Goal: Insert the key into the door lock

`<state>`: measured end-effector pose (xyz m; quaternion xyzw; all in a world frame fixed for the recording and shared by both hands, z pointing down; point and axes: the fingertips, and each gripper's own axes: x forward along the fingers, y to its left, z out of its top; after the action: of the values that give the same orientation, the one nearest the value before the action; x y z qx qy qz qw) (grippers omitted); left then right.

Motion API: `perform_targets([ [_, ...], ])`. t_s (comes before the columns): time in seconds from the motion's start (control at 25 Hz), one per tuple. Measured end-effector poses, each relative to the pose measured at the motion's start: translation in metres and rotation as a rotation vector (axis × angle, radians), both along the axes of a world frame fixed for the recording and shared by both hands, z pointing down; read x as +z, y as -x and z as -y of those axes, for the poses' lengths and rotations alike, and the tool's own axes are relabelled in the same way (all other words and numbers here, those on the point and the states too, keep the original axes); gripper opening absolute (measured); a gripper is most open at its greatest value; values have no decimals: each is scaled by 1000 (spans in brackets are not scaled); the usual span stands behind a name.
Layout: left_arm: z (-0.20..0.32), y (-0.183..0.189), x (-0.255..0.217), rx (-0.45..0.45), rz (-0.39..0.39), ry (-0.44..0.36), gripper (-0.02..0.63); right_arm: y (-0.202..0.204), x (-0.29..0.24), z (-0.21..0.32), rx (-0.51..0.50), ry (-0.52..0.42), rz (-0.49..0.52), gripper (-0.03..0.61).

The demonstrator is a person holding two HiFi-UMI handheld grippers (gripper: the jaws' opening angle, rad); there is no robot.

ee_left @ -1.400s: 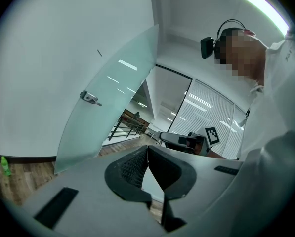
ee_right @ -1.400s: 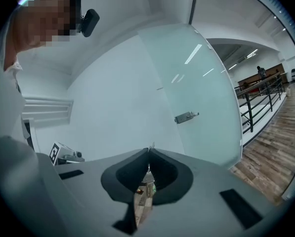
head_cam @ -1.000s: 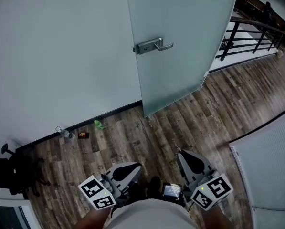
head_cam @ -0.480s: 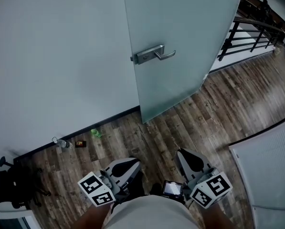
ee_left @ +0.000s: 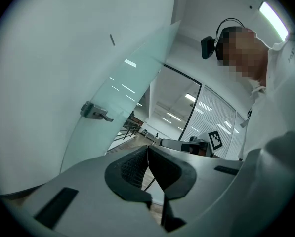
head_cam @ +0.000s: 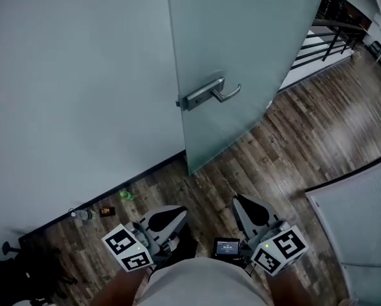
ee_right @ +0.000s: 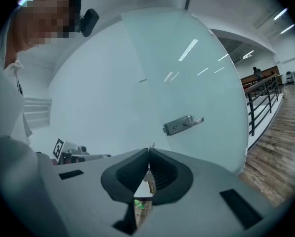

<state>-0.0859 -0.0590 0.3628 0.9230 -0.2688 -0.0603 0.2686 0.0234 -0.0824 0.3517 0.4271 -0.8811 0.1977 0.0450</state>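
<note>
Pale frosted blue-green across the glass door (head_cam: pixel 241 56), brushed silver on its lever handle (head_cam: pixel 209 94). Flat grey-white over the wall (head_cam: pixel 75 94). Streaked brown-and-grey wood grain for the floor (head_cam: pixel 292 145), black for the railing (head_cam: pixel 334 25). Light grey shells with black pads on left gripper (head_cam: pixel 177 214) and right gripper (head_cam: pixel 238 203), black-and-white square markers on both cubes. Dull silver on the key (ee_right: pixel 149 180). Bright green for a small scrap (head_cam: pixel 126 195).

A plain pale wall (head_cam: pixel 69 88) meets a floor (head_cam: pixel 305 145) of grey-brown wood planks along a dark skirting (head_cam: pixel 152 169). A black metal railing (head_cam: pixel 330 43) runs at the far right. A clear bottle (head_cam: pixel 80 214) lies at the wall's foot. A strip light (ee_left: pixel 273 19) glows overhead.
</note>
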Motion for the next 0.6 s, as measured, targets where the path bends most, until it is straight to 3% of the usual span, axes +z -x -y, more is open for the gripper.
perform_targets([
  [0.28, 37, 30, -5, 10, -4, -16, 17, 22, 0, 32, 32, -1, -12, 17],
  [0.6, 67, 39, -3, -8, 15, -8, 17, 24, 3, 60, 28, 8, -7, 17],
])
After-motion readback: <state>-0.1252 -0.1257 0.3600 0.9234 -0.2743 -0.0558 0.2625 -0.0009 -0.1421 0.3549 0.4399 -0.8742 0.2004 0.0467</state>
